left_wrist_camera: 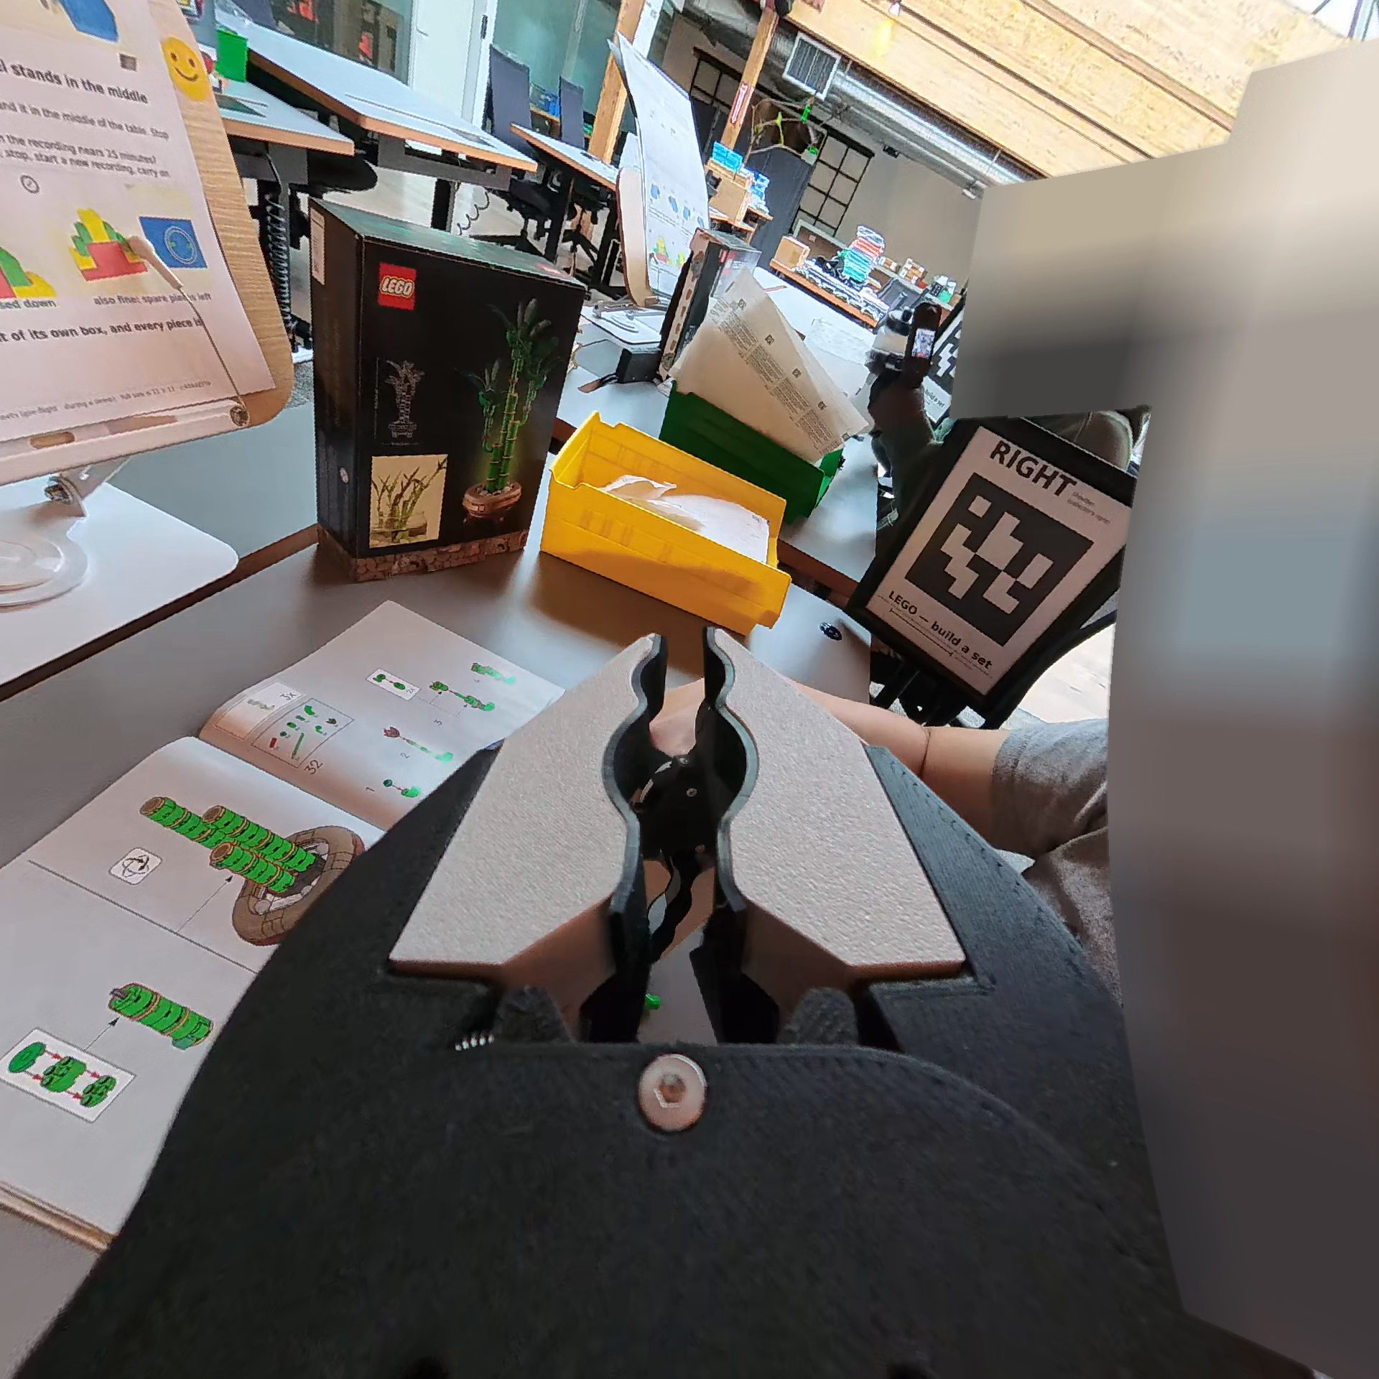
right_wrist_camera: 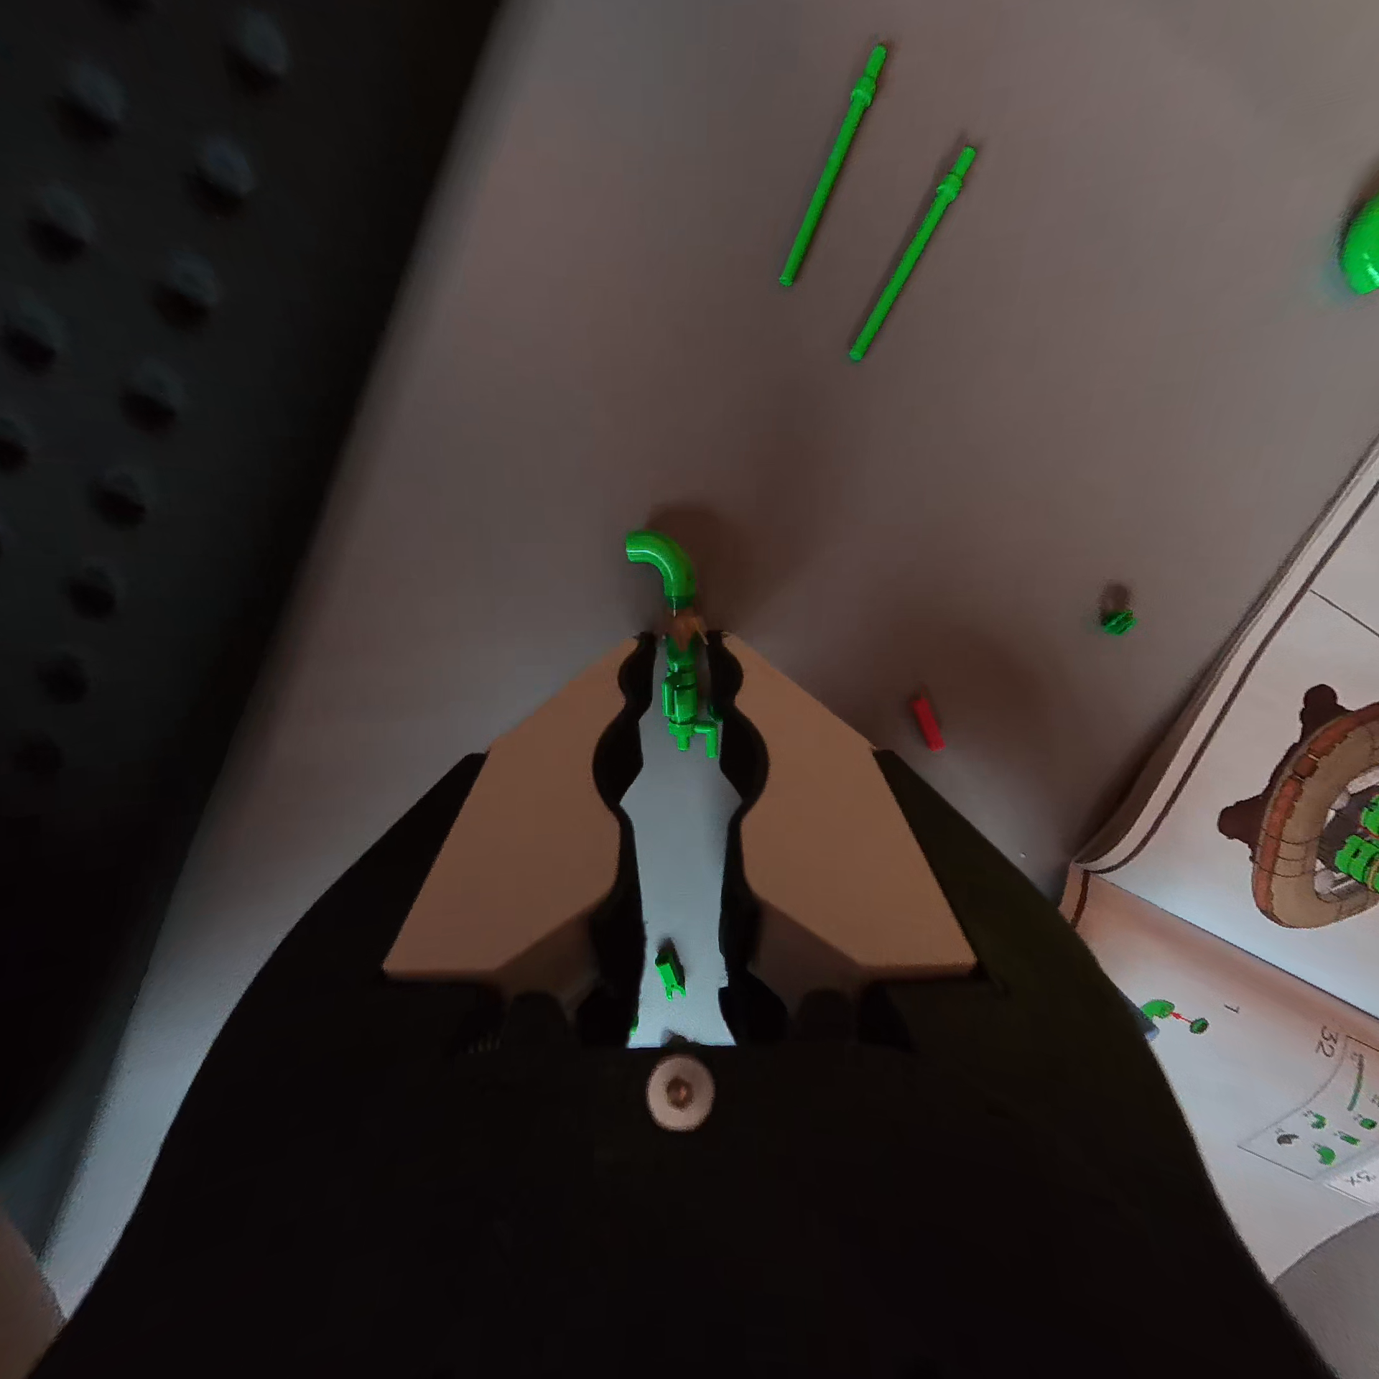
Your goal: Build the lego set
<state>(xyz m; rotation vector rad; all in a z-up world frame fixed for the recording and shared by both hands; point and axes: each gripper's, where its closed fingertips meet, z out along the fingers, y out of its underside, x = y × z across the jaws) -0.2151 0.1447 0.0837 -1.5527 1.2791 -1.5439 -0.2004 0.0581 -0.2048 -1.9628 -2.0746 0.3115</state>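
In the right wrist view, my right gripper points down at the grey table and is shut on a small green stem assembly. A curved green elbow sticks out past the tips. My left gripper is held above the open instruction booklet. Its jaws are together apart from a narrow slit, and nothing shows between them. Past its fingers I see a hand and the right gripper's marker plate. Two green rods lie on the table beyond the right gripper.
A dark studded baseplate lies left of the right gripper. A red pin, small green pieces and the booklet are nearby. The set box, yellow bin, green bin and a sheet stand stand behind. Tip to tip, the grippers are about 30 centimetres apart. To the red pin: right tips about 7 centimetres, left tips about 30 centimetres.
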